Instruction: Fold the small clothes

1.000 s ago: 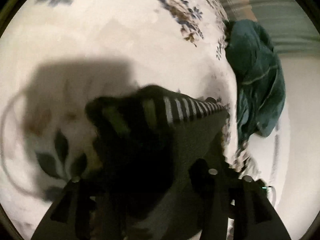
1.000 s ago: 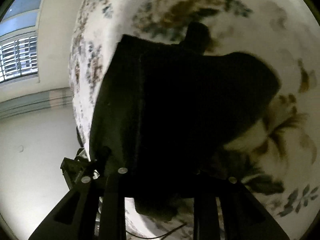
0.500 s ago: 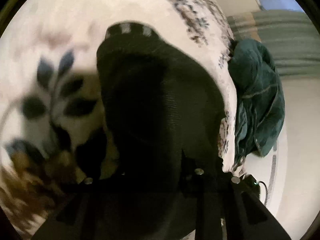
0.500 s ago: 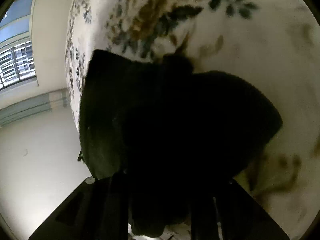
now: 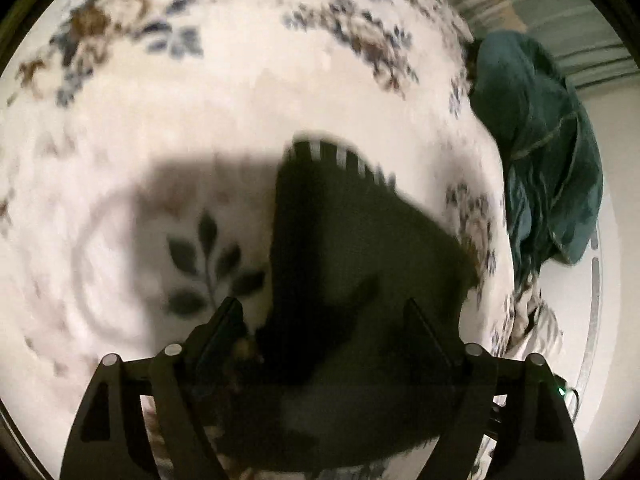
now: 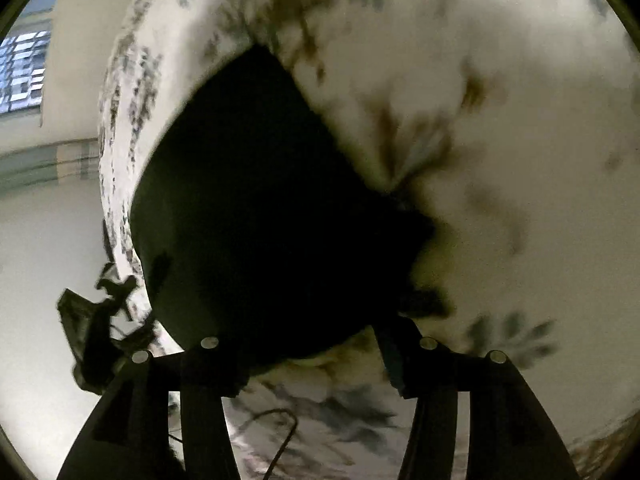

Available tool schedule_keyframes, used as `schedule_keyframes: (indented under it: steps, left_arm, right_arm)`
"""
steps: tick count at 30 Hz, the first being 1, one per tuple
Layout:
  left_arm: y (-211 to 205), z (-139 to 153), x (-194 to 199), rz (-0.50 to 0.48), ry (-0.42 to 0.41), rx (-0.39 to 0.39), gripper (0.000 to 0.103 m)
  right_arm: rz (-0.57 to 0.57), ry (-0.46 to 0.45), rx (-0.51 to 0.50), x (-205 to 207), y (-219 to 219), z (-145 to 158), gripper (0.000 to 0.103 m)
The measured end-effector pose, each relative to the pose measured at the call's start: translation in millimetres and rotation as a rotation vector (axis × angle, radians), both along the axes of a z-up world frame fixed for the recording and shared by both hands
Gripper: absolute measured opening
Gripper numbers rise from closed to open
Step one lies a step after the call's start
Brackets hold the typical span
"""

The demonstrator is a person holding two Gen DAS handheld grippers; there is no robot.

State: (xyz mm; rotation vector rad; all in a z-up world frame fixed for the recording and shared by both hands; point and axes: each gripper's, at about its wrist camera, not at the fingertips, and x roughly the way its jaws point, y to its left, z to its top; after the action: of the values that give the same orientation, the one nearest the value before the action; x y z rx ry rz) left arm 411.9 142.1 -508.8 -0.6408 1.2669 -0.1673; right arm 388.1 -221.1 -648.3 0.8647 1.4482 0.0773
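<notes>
A small black garment (image 5: 360,260) with a white-striped band (image 5: 340,156) lies folded on the white floral bedspread (image 5: 240,80). My left gripper (image 5: 324,312) is open, its fingers spread to either side of the garment's near end. The same black garment (image 6: 260,208) fills the middle of the right wrist view, lying near the bed's edge. My right gripper (image 6: 308,336) is open too, with its fingers apart just below the garment's near edge. Both views are blurred by motion.
A dark teal cloth (image 5: 540,152) hangs over the bed's edge at the right. Pale floor (image 6: 40,260) lies beyond the bed's edge, with a dark object (image 6: 92,320) on it. A window (image 6: 20,68) shows at far left.
Both grippers were shut on the black garment while carrying it over; both have now opened and pulled back, leaving it lying folded on the bedspread.
</notes>
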Motion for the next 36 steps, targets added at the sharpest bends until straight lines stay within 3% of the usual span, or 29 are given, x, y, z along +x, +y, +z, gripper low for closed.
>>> schedule_keyframes:
  steps: [4,8,9,10,11,14,16,17,18,19,21,23,27,33,36]
  left_arm:
    - [13.8,-14.8,31.4,0.072,-0.004,-0.031,0.082]
    - [2.2,-26.1,59.8,0.049,-0.013,0.008,0.081]
    - [-1.8,-25.0,62.7,0.035,-0.023,0.03,0.075]
    - [-6.7,-21.8,64.6,0.02,-0.045,0.057,0.047]
    - [-14.3,-18.6,67.3,-0.007,-0.063,0.098,0.039]
    - [-27.0,-10.4,71.3,-0.062,-0.091,0.211,0.024]
    - [-40.7,-5.3,72.8,-0.122,-0.107,0.333,0.023]
    - [-45.0,-4.1,72.7,-0.144,-0.118,0.375,0.023]
    - [-53.0,-2.5,72.5,-0.178,-0.13,0.434,0.022]
    - [-58.3,-2.7,72.3,-0.202,-0.136,0.475,0.022]
    - [-64.9,-3.5,72.8,-0.226,-0.145,0.52,0.021]
    - [-65.9,-4.1,73.4,-0.231,-0.145,0.534,0.021]
    - [-64.9,1.5,71.1,-0.228,-0.151,0.523,0.019]
    - [-55.4,18.3,71.8,-0.182,-0.159,0.411,0.015]
    - [-54.1,13.2,83.4,-0.174,-0.139,0.389,0.015]
  right_arm:
    - [0.071,-0.111,-0.131,27.8,-21.9,29.5,0.062]
    - [0.103,-0.208,-0.144,78.5,-31.1,47.4,0.065]
    - [0.119,-0.232,-0.147,94.2,-27.6,47.3,0.07]
    - [0.141,-0.247,-0.142,112.2,-22.5,44.1,0.072]
    - [0.154,-0.245,-0.144,123.5,-15.5,41.6,0.072]
    - [0.227,-0.234,-0.129,157.2,2.4,21.1,0.072]
    - [0.297,-0.241,-0.139,164.2,17.2,14.5,0.072]
    - [0.326,-0.251,-0.164,162.0,25.7,10.9,0.07]
    - [0.344,-0.259,-0.19,162.6,33.4,8.8,0.057]
    - [0.36,-0.253,-0.231,160.9,39.8,7.6,0.036]
    - [0.357,-0.25,-0.247,153.4,44.1,3.6,0.013]
    - [0.335,-0.258,-0.25,149.9,44.4,0.9,0.007]
    - [0.286,-0.309,-0.273,143.2,39.9,12.7,0.005]
    - [0.254,-0.384,-0.306,142.2,30.0,44.5,0.004]
    - [0.257,-0.413,-0.337,152.5,30.2,58.0,0.004]
